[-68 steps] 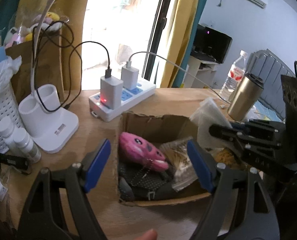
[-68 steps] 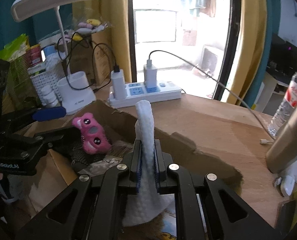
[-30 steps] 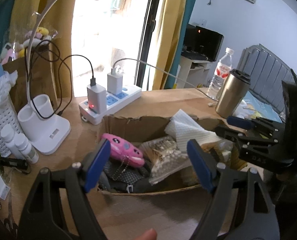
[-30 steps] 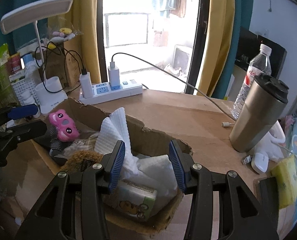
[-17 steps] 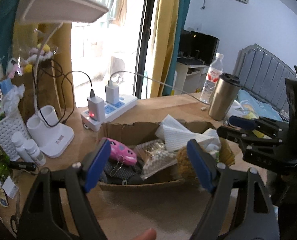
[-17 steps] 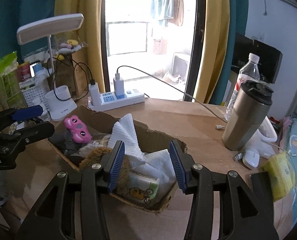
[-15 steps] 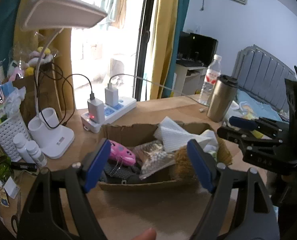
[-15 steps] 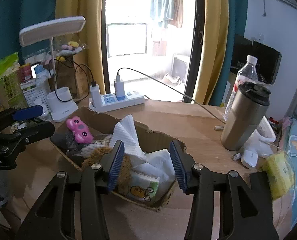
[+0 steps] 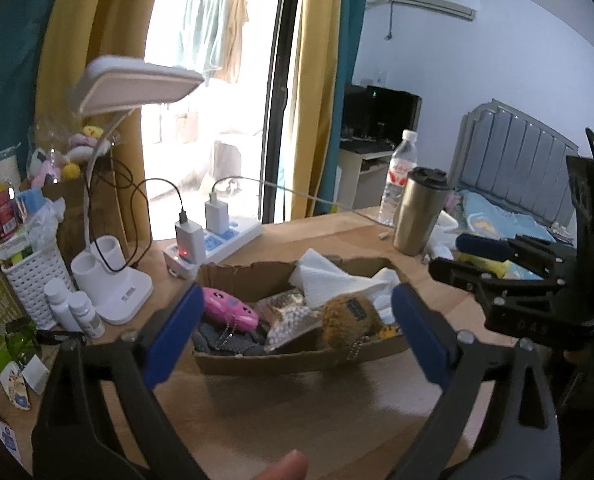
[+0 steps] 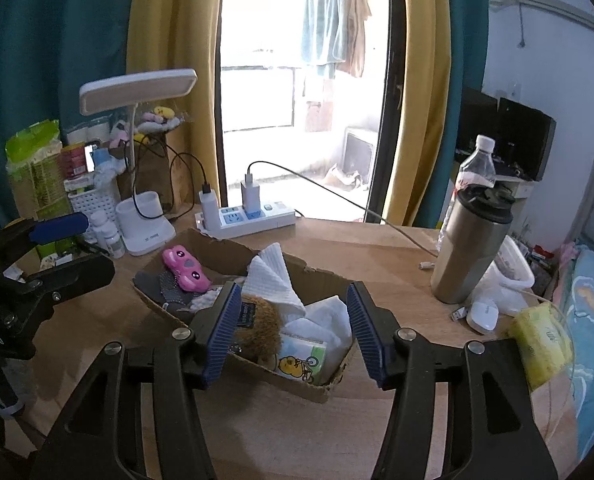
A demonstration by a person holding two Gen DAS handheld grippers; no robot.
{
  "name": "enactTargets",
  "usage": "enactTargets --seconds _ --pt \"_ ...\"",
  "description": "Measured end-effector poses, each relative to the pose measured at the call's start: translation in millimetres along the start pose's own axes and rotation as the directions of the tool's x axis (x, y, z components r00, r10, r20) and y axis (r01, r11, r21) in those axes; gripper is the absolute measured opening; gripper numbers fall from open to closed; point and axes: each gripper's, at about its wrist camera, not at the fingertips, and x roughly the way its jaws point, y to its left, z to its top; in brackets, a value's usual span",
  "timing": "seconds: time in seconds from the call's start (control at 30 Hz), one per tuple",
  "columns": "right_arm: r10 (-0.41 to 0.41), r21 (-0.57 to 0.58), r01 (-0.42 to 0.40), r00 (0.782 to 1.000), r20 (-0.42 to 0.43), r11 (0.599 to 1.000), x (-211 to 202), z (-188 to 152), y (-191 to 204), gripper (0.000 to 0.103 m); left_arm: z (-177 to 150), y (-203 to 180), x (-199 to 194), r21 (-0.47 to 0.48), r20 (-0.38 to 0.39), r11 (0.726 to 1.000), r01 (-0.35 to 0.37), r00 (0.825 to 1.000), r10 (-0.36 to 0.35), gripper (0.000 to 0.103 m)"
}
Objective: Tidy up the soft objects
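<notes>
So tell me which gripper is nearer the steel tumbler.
Right. The right gripper hangs over the box end beside the tumbler; the left gripper is at the box's far side.

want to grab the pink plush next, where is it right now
The pink plush lies at the left end of the cardboard box in the right wrist view, on a dark mesh item, nearest the white lamp base.

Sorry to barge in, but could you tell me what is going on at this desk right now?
A person holds a two-finger tool in each hand over a wooden desk. Both the left tool and the right tool are open and empty, held clear of the cardboard box. The box already holds the soft things: a pink plush, a brown plush, white cloths and a tissue pack.
</notes>
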Motion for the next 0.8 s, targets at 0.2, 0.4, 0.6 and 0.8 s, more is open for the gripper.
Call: enactTargets --seconds 0.2,0.4,0.6,0.8 --pt "-0.016 -0.001 0.016 0.999 0.032 1.000 -22.8 -1.1 3.7 0.058 2.1 -5.3 -21.3 0.004 0.043 1.000 0.004 0.999 -0.004 0.096" --pt "-0.027 0.000 0.027 0.997 0.068 1.000 -45.4 -1.5 9.6 0.058 3.3 -11.5 -39.9 0.009 0.070 1.000 0.007 0.997 -0.008 0.096" --pt "-0.039 -0.009 0.041 0.993 0.112 0.999 -74.1 -2.3 17.5 0.059 3.7 -21.6 -60.3 0.025 0.099 1.000 0.005 0.995 -0.007 0.096" --pt "-0.054 -0.010 0.056 0.986 0.158 0.998 -102.2 -2.7 20.6 0.059 5.9 -34.0 -88.6 0.033 0.144 0.999 0.002 0.990 -0.006 0.096"
